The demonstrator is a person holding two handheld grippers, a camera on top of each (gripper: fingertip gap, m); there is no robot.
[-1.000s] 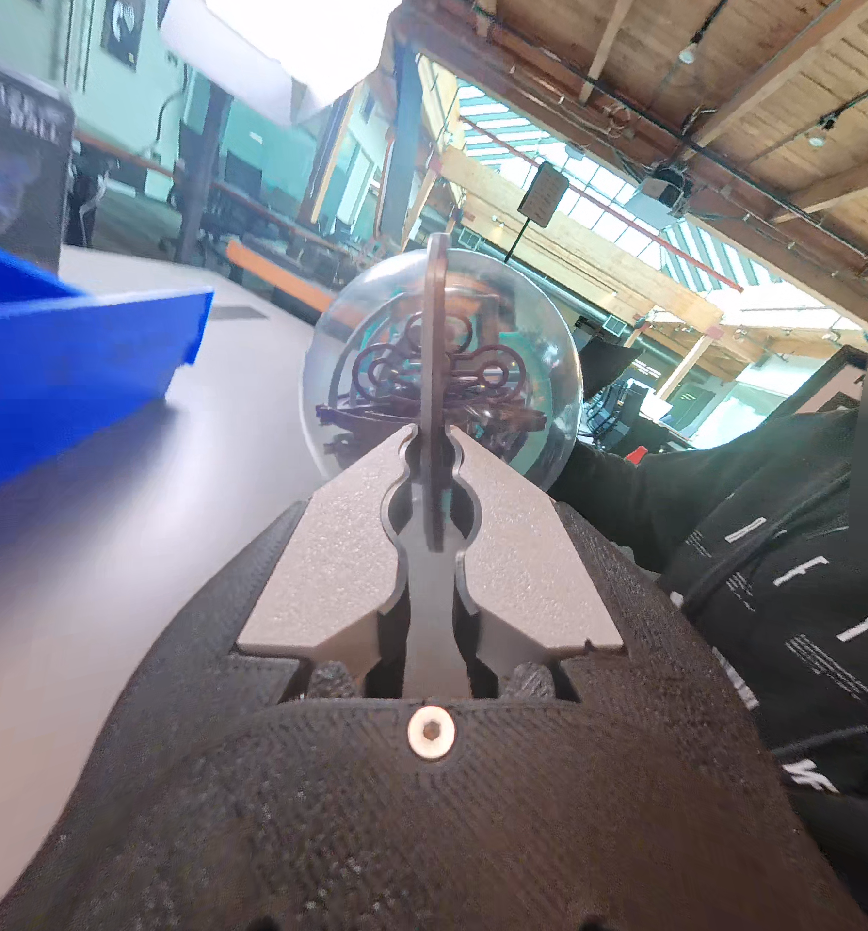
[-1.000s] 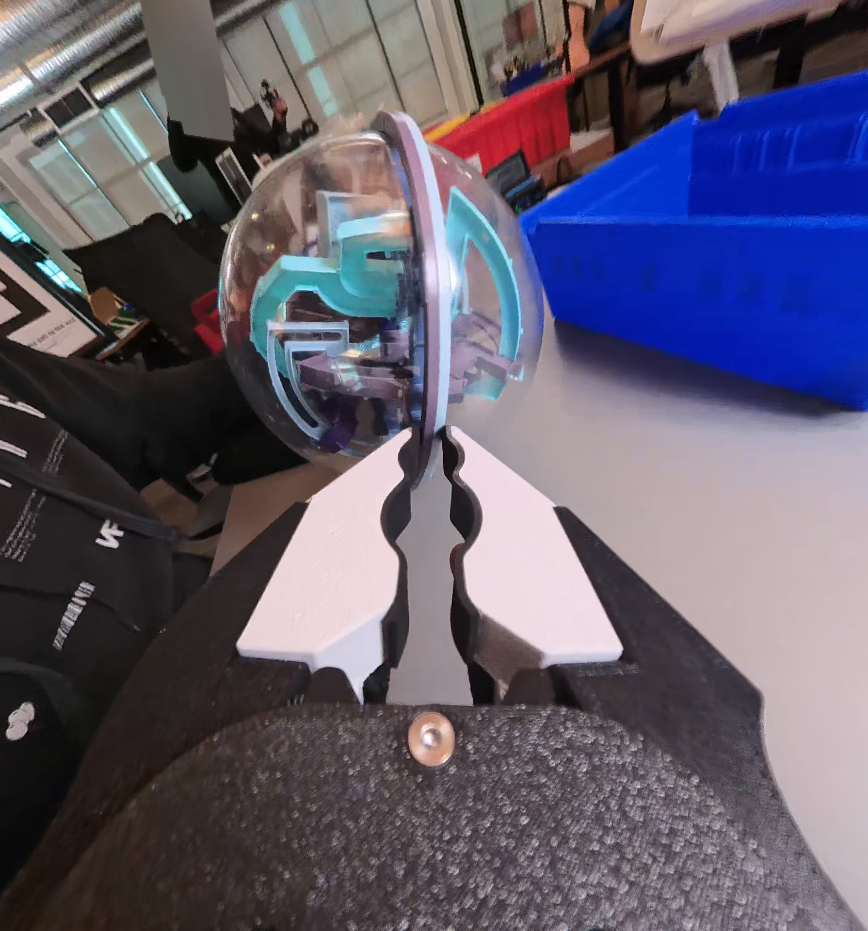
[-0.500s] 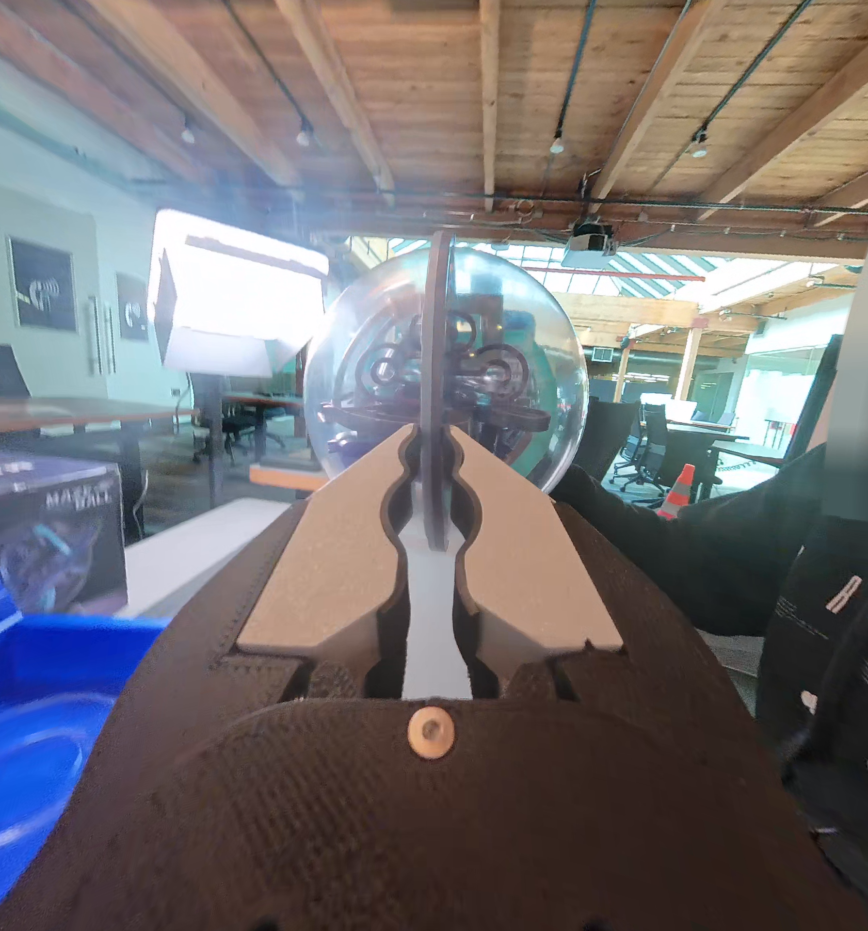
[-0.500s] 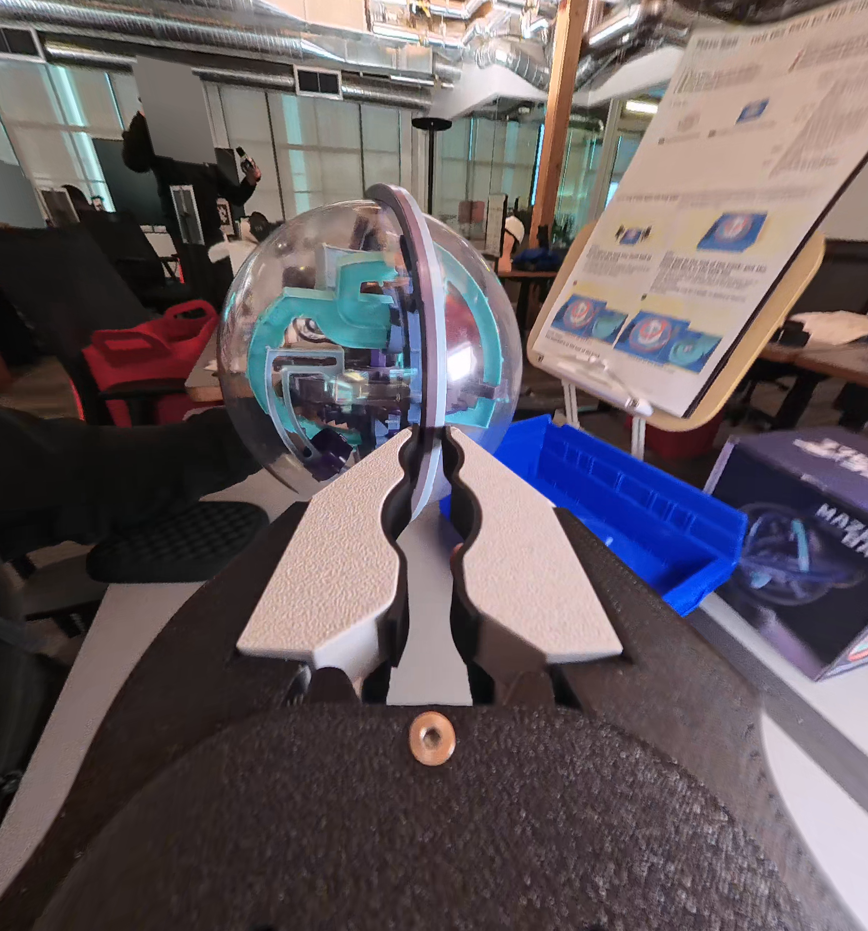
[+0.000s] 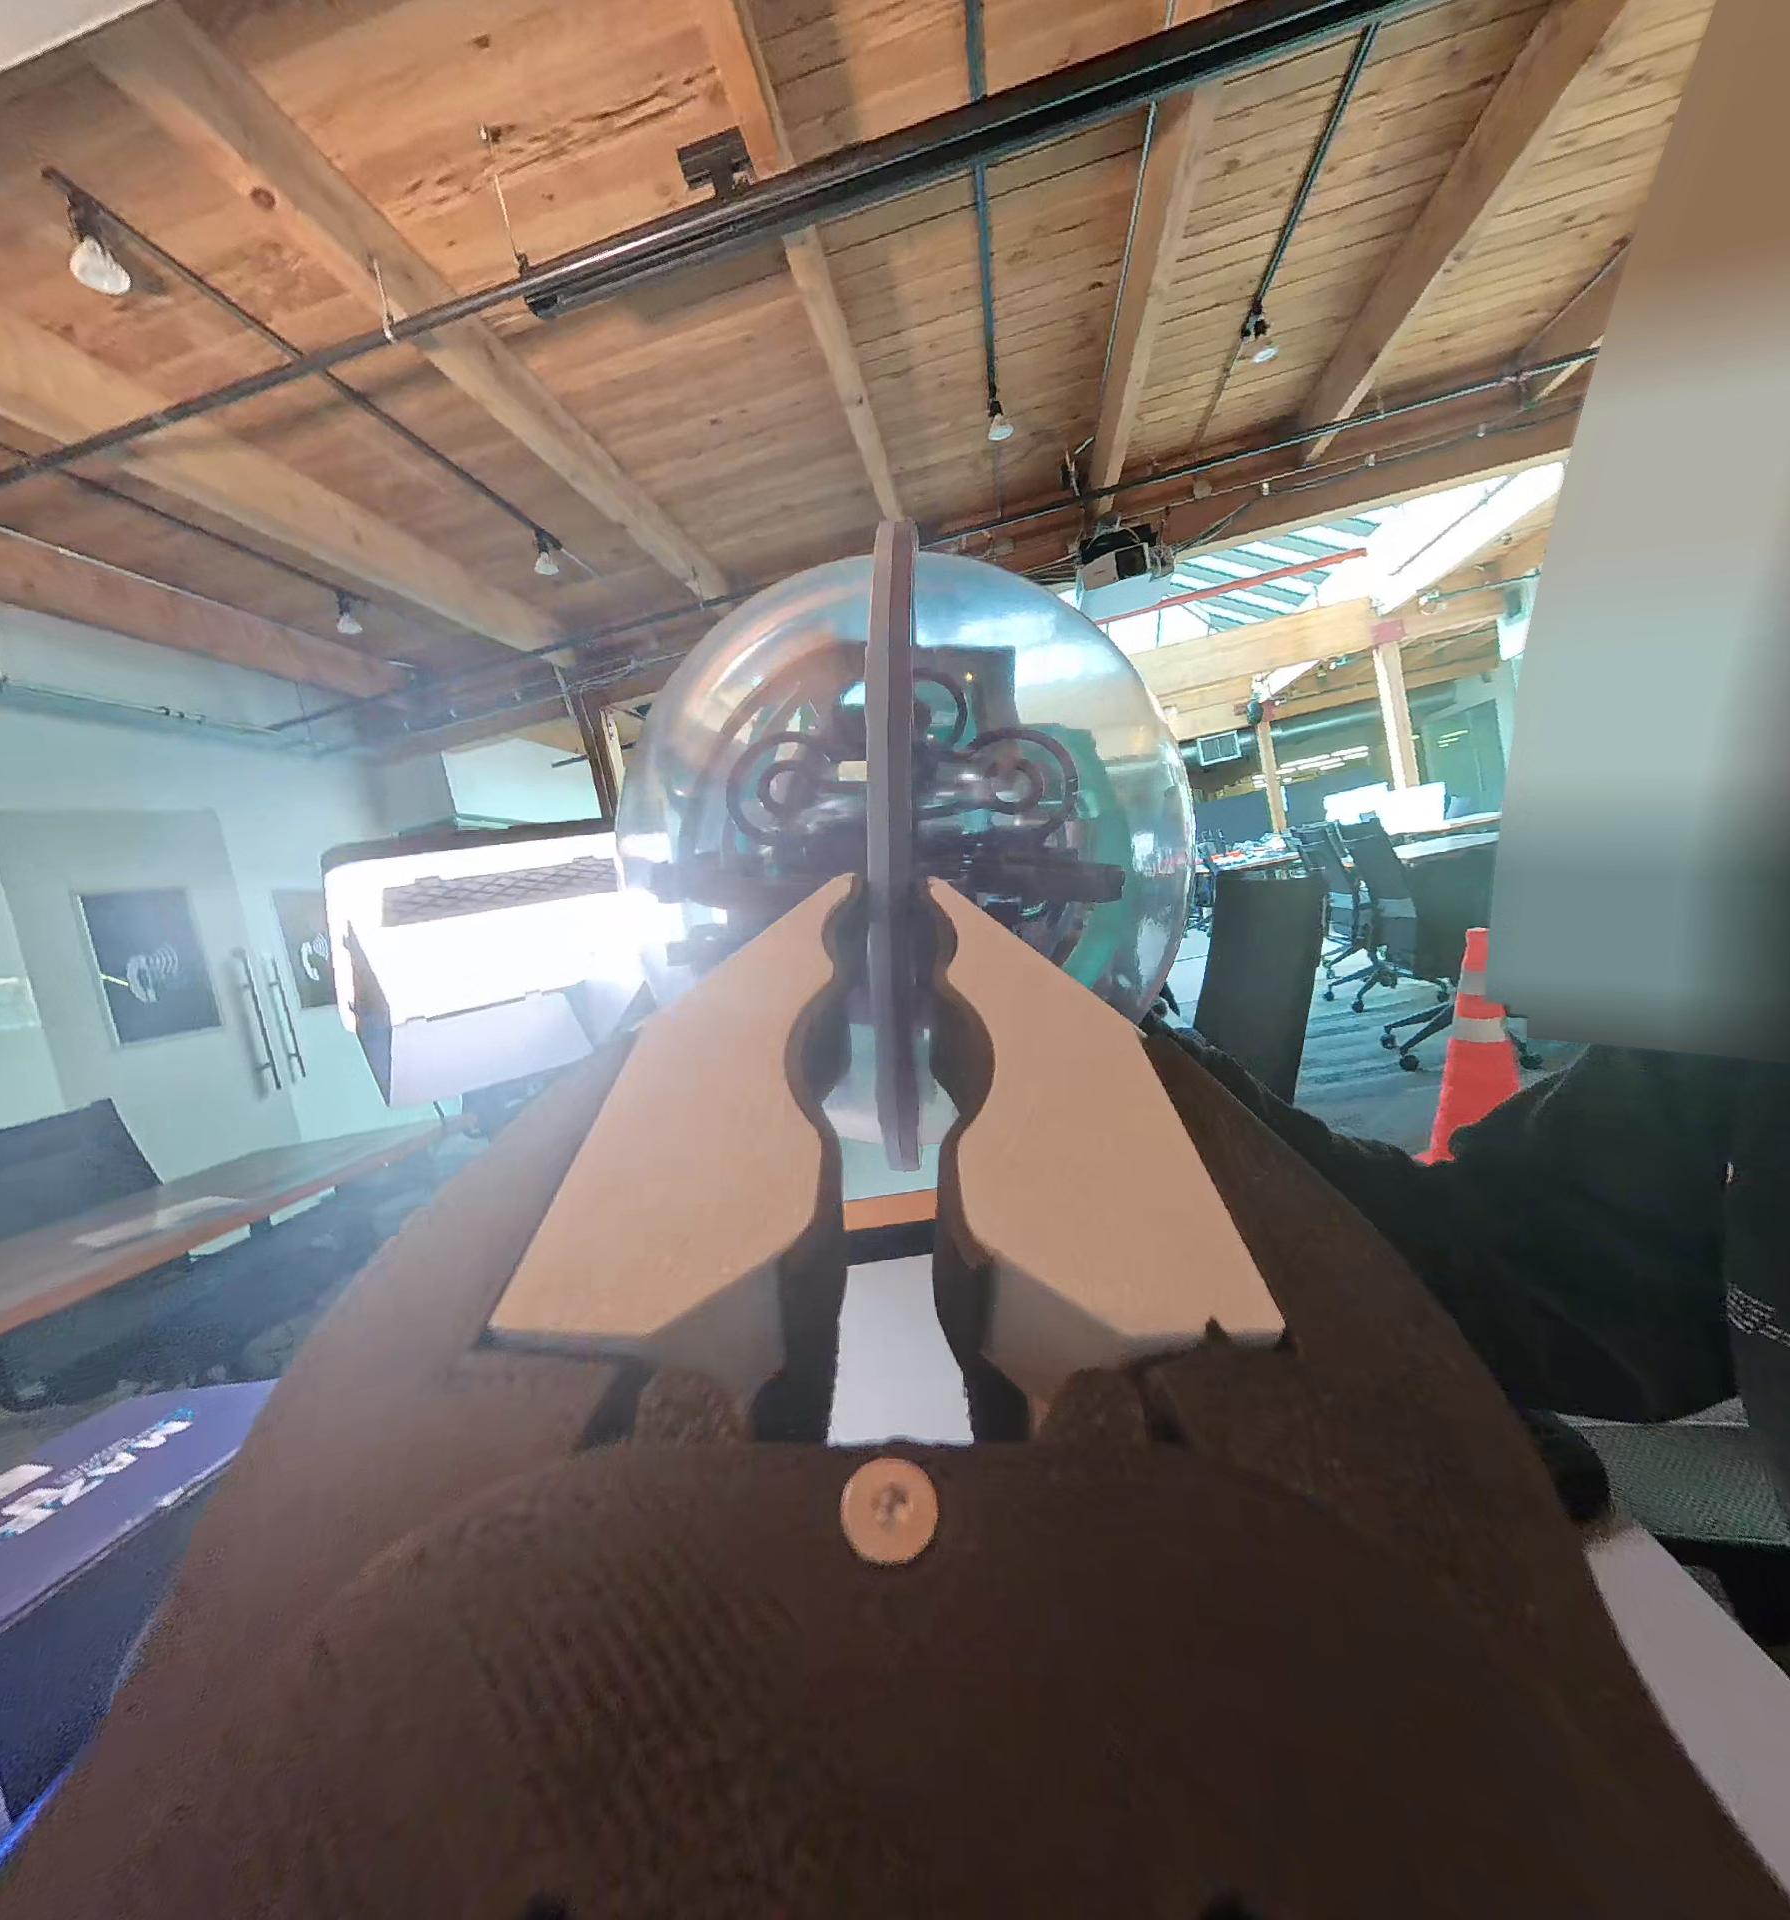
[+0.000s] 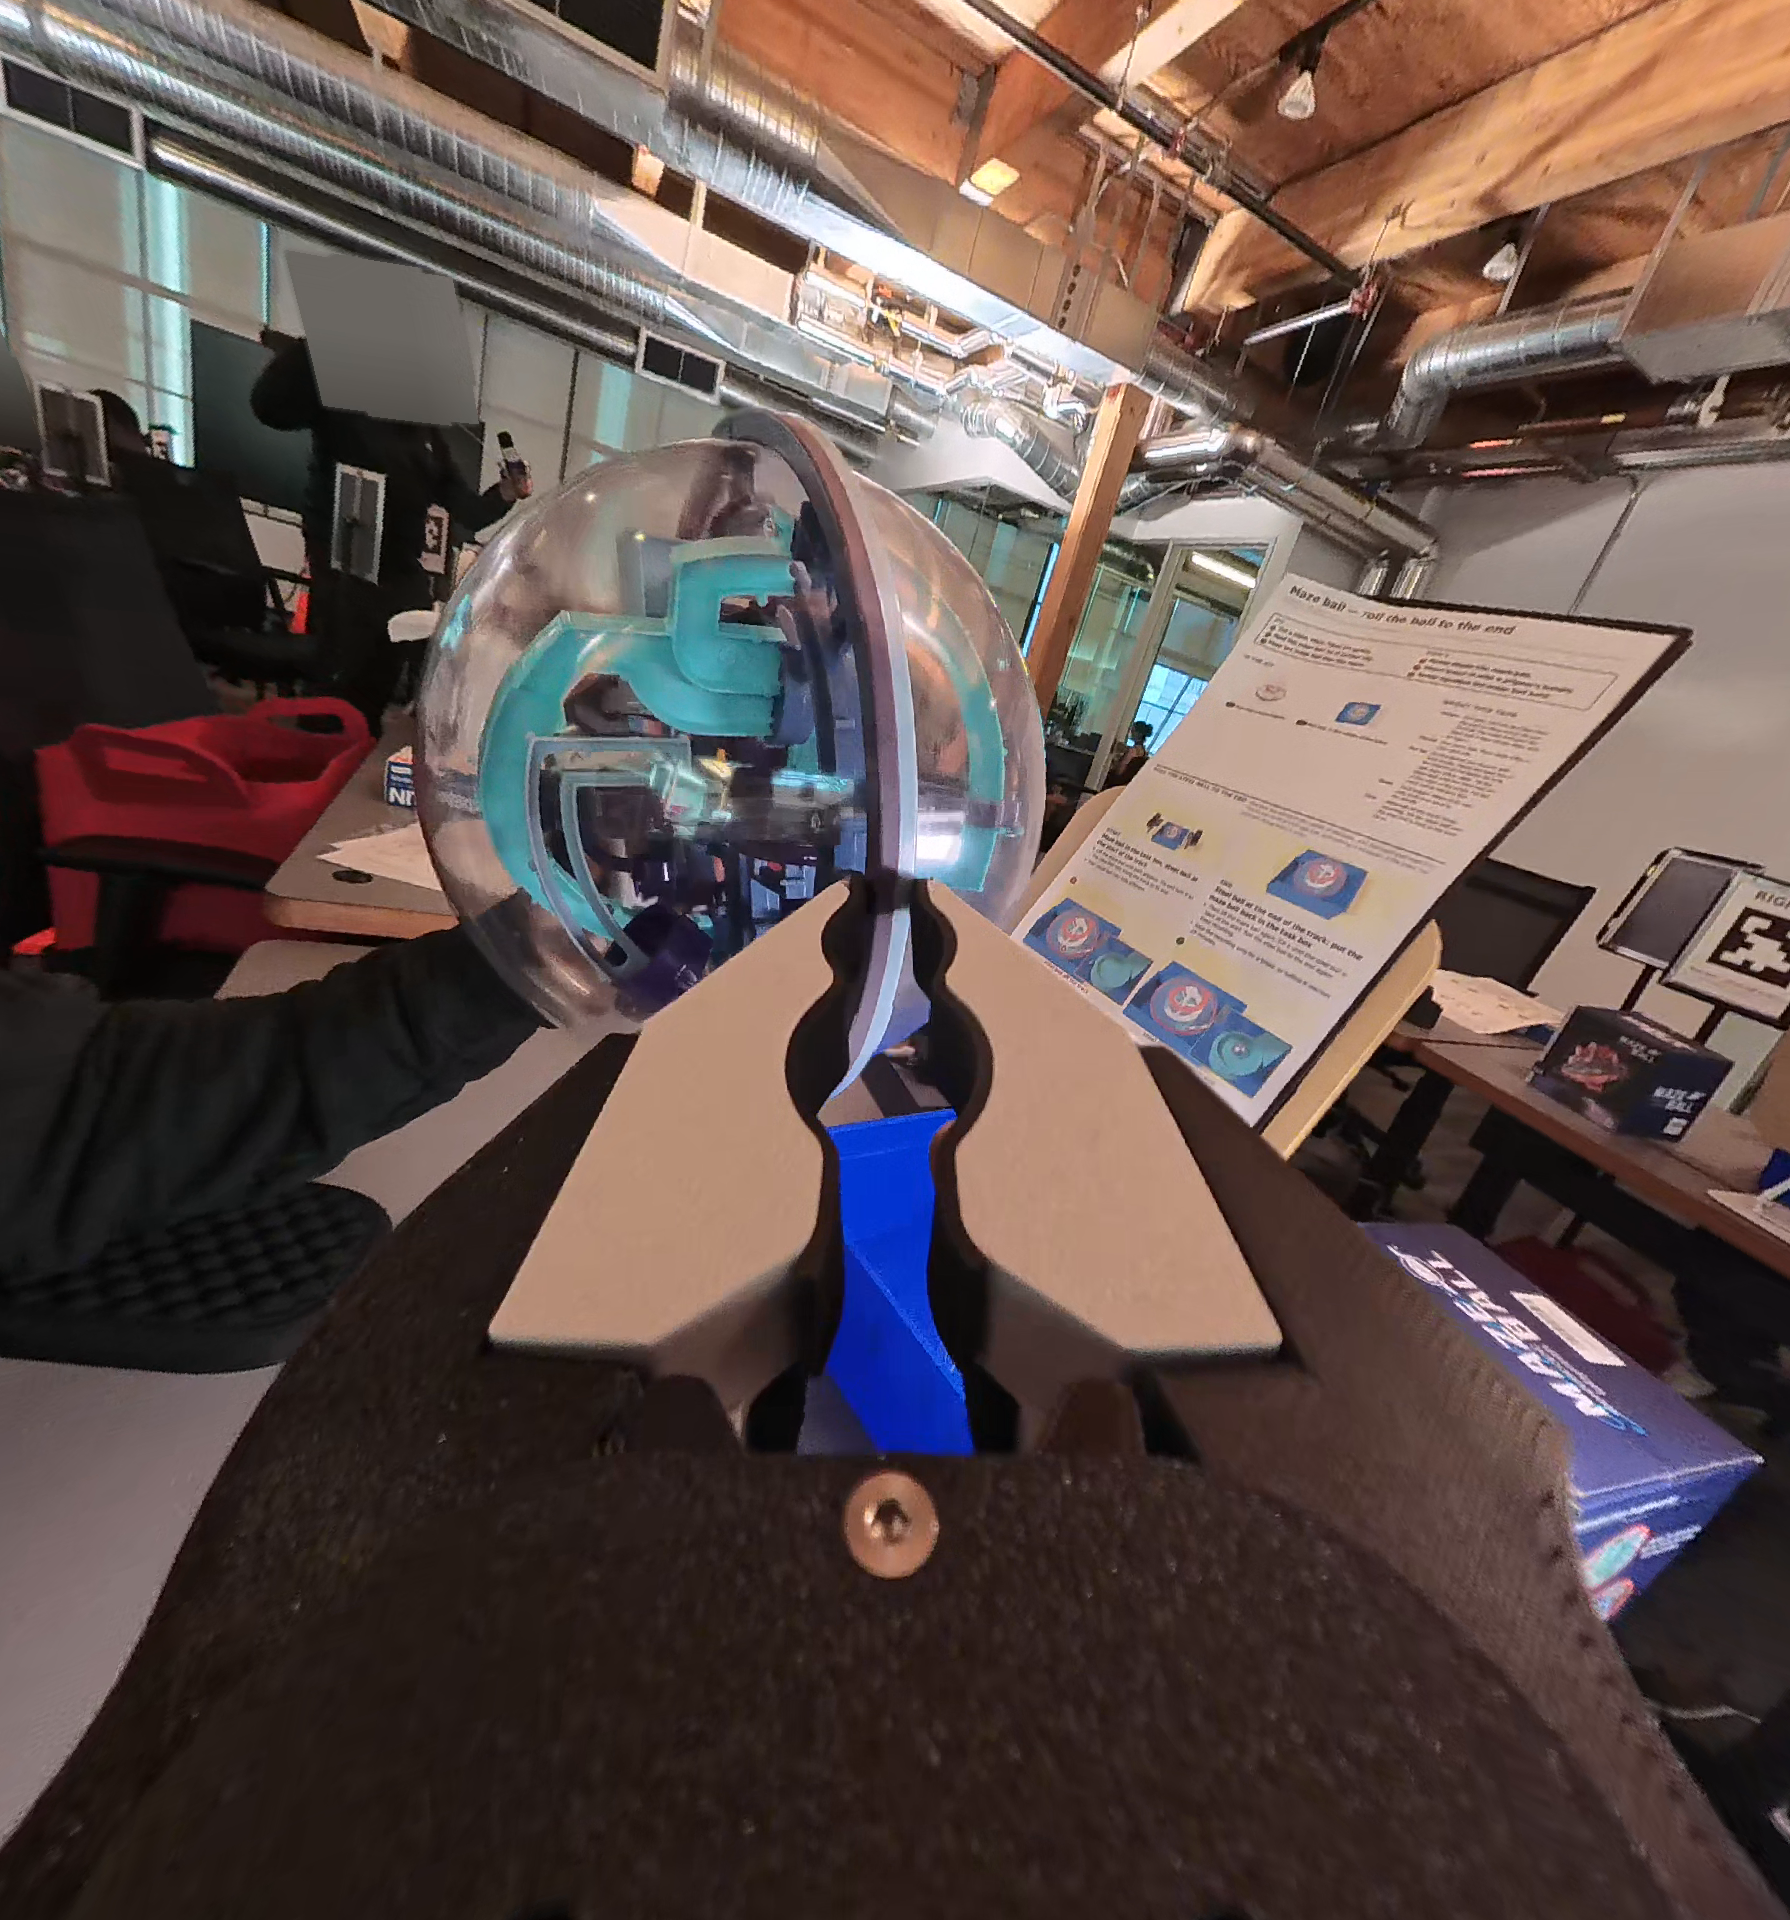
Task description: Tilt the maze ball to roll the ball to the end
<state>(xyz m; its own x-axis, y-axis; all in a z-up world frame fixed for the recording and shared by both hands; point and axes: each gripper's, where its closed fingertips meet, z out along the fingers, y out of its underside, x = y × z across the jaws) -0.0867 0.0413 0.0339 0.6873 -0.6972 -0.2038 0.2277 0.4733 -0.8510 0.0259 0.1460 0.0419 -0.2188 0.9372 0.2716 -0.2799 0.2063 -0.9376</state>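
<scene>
The left gripper [image 5: 893,894] clamps the flat rim of the clear maze ball [image 5: 1036,790]; the right gripper [image 6: 886,899] pinches that rim opposite. The maze ball is held aloft, above a blue bin [image 6: 886,1278]. Right of the ball, farther back, leans an instruction board [image 6: 1369,810].

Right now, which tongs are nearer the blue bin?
Right. Below the right tongs, the blue bin shows through their gap. The left tongs face the ceiling, no bin in view. Both grip the maze ball's rim.
</scene>
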